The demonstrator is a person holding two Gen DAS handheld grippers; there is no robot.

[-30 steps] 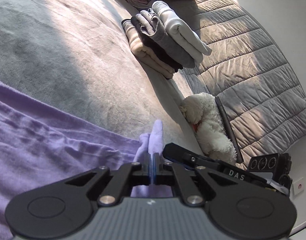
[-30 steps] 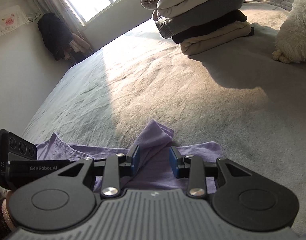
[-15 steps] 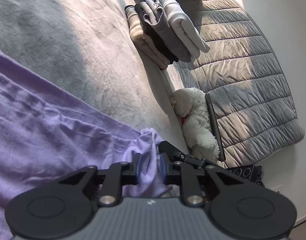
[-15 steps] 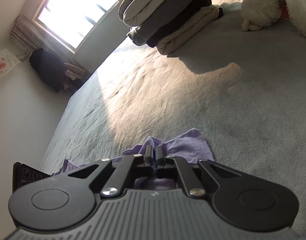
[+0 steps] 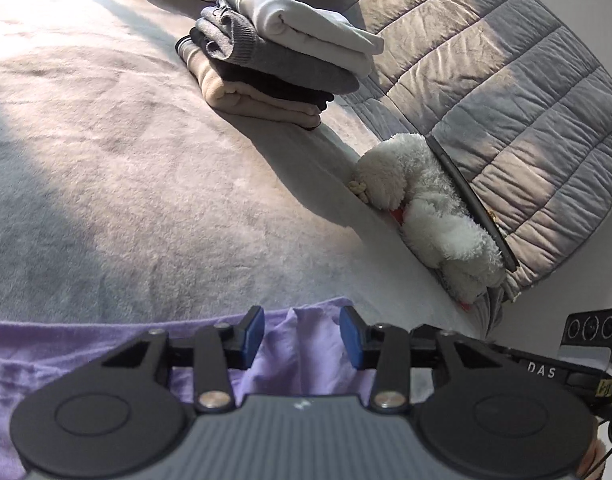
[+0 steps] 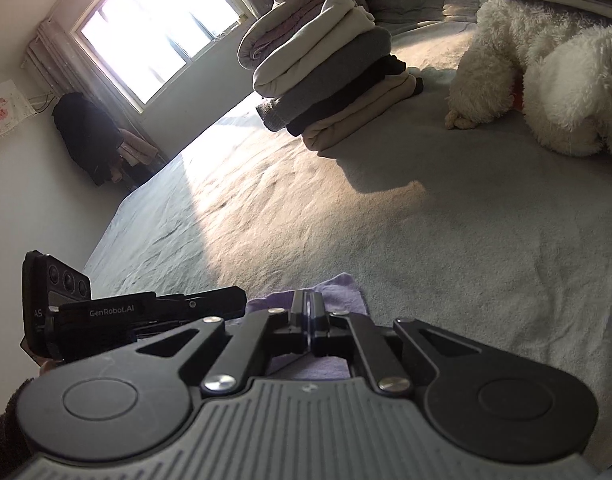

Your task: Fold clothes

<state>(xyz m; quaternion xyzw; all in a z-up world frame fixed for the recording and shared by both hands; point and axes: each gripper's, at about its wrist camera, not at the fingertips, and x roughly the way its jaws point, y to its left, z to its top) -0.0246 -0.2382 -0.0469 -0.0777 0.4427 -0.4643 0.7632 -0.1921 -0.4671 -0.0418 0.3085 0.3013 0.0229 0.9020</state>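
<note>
Now | left tool (image 5: 301, 334): opening, partway apart, lilac garment (image 5: 297, 354) fold loose between pads | right tool (image 6: 308, 320): clamped tight on lilac garment edge

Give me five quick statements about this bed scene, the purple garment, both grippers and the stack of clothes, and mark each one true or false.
1. The right gripper is shut on the purple garment. True.
2. The left gripper is clamped tight on the garment. False: its jaws are opening, the pads stand apart with a fold of fabric between them.
3. The stack of folded clothes has a white piece on top. True.
4. The white plush toy sits on top of the stack. False: it lies on the bed beside the quilted grey blanket, apart from the stack.
5. The purple garment is already on the stack. False: it lies at the near edge of the bed by the grippers.
</note>
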